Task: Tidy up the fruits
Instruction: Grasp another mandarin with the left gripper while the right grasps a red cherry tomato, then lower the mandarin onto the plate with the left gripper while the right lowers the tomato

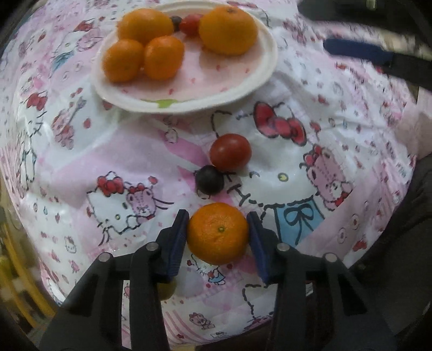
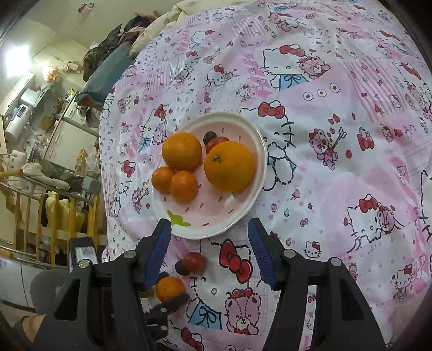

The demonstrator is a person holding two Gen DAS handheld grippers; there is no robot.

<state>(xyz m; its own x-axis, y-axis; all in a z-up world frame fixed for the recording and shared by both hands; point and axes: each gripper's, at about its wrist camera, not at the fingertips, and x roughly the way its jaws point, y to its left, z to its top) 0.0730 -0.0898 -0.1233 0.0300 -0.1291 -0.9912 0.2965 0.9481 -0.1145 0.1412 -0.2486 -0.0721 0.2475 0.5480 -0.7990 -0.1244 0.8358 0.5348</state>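
A mandarin [image 1: 218, 233] lies on the tablecloth between the blue pads of my left gripper [image 1: 218, 237], and both pads touch its sides. In the right wrist view the same mandarin [image 2: 170, 288] shows low down with one left finger [image 2: 174, 300] against it. Just beyond it lie a red cherry tomato [image 1: 230, 152] and a dark grape [image 1: 209, 179]. The white plate [image 1: 189, 105] holds several oranges, a tomato and a grape. My right gripper [image 2: 209, 225] hovers open over the near rim of the plate [image 2: 259, 151], holding nothing. One of its blue pads [image 1: 356, 51] shows at the upper right.
A pink cartoon-cat tablecloth [image 2: 337, 135] covers the round table. A small yellowish fruit [image 1: 166, 291] is half hidden behind my left finger. The table edge drops off at the left toward a wooden railing [image 2: 40, 216] and room clutter. Piled bedding [image 2: 162, 24] lies at the far side.
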